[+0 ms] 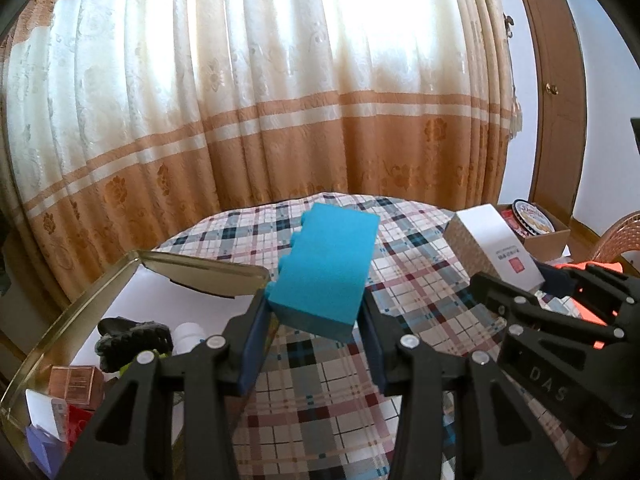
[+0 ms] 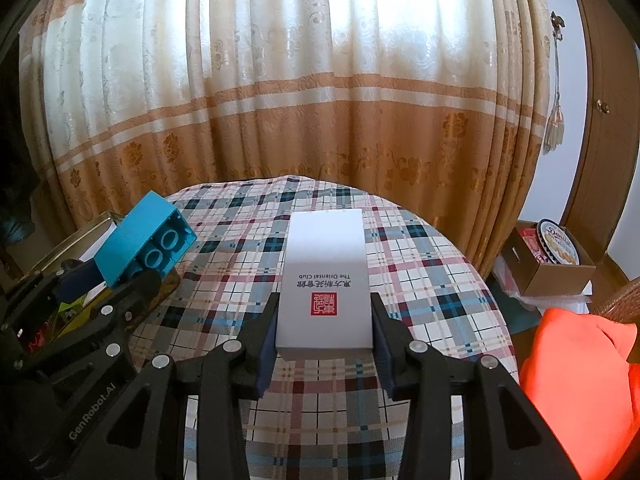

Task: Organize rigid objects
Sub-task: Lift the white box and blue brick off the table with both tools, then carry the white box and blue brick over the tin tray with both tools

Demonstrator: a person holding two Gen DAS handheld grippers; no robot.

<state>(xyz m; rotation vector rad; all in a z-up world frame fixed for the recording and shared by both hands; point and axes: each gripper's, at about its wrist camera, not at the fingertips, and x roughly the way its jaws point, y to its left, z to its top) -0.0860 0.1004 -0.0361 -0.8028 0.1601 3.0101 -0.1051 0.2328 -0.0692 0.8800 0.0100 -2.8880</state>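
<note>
My left gripper (image 1: 316, 316) is shut on a big turquoise building brick (image 1: 328, 264), held up over the plaid tablecloth (image 1: 416, 292). From the right wrist view the same brick (image 2: 136, 244) shows its hollow underside, beside the left gripper (image 2: 120, 284). My right gripper (image 2: 324, 320) is shut on a white box with a red seal (image 2: 325, 280), lifted above the cloth (image 2: 420, 280). That white box (image 1: 490, 248) and the right gripper (image 1: 560, 292) also appear at the right in the left wrist view.
An open gold tin (image 1: 80, 312) at the left holds small items: a black toy, a white bottle, pink and red boxes. Beyond the table on the right sits a cardboard box with a round cookie tin (image 2: 558, 246). Orange cloth (image 2: 576, 380) lies at the right. Curtains hang behind.
</note>
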